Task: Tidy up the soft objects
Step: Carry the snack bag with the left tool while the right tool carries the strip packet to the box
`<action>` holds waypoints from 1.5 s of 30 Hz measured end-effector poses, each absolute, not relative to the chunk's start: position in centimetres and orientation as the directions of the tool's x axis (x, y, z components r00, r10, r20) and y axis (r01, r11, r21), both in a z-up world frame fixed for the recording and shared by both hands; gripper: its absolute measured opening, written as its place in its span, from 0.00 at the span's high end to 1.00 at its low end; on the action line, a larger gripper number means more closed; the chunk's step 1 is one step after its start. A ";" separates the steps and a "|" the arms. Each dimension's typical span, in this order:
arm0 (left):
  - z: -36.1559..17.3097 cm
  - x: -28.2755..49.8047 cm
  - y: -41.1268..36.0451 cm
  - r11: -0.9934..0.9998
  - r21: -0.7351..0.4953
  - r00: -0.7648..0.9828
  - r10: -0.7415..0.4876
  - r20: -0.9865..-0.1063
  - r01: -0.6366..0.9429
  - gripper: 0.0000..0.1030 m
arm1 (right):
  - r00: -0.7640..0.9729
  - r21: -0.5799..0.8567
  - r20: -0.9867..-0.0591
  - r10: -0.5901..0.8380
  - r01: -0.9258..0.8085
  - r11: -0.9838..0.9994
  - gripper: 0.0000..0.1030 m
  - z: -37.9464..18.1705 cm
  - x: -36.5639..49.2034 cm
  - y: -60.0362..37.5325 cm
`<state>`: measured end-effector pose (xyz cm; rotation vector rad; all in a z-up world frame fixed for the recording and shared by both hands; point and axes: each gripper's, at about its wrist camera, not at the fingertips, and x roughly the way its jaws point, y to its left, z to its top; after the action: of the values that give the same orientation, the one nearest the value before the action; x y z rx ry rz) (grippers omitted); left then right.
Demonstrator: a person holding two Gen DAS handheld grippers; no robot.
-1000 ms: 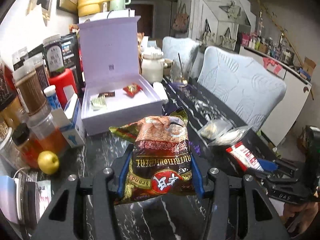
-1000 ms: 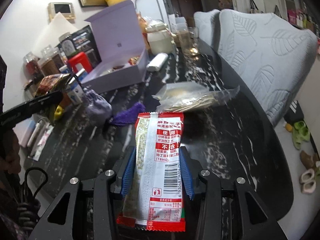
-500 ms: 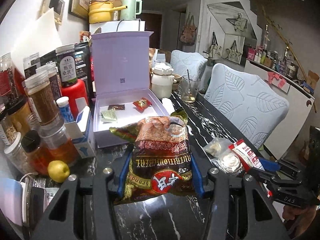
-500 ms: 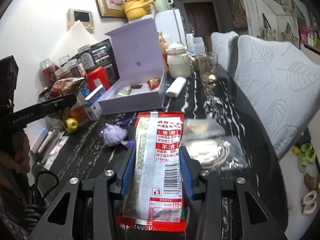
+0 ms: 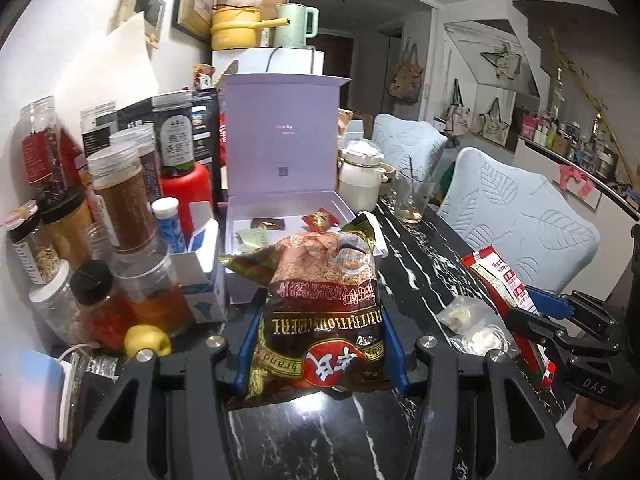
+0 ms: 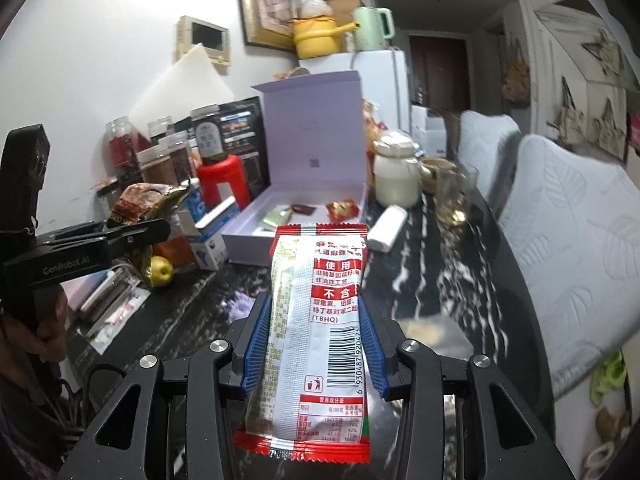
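My left gripper [image 5: 320, 344] is shut on a dark brown cereal bag [image 5: 320, 312], held above the black marble table [image 5: 416, 264]. A red-and-white snack packet [image 6: 316, 328] stands clamped in my right gripper [image 6: 314, 344], which is shut on it. Both point toward an open lilac box [image 5: 280, 216] with its lid upright; a few small wrapped sweets lie inside. The right gripper with its red packet [image 5: 500, 280] shows at the right of the left wrist view. At the left of the right wrist view the left gripper [image 6: 132, 236] carries the cereal bag [image 6: 140, 200].
Jars and bottles [image 5: 120, 208] crowd the table's left side, with a yellow-green fruit [image 5: 146, 340]. A white ceramic pot [image 5: 360, 176] and a glass [image 5: 412, 200] stand behind the box. Clear pouches [image 5: 472, 324] lie on the table. Padded chairs [image 5: 520, 220] line the right edge.
Both grippers have risen with their packets and tipped up, so the box and the room sit lower and further in view. The grips are unchanged.
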<state>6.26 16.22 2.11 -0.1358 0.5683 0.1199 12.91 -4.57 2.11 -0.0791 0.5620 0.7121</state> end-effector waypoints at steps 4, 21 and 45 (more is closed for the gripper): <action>2.5 6.4 17.2 0.980 -0.098 0.839 0.093 -0.537 -0.172 0.51 | 0.603 0.115 -0.503 0.619 -0.663 0.740 0.59 2.7 13.6 -3.2; 5.5 9.9 20.6 0.977 -0.086 0.872 0.130 -0.472 -0.193 0.51 | 0.582 0.089 -0.459 0.671 -0.722 0.686 0.59 5.9 18.0 1.7; 7.6 20.2 24.7 0.978 -0.097 0.908 0.131 -0.398 -0.183 0.51 | 0.641 -0.004 -0.397 0.657 -0.717 0.697 0.59 10.4 27.5 8.7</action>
<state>20.18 24.72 7.57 -0.1331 0.4004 0.1623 27.51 8.69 10.44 -0.1669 0.3842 0.7873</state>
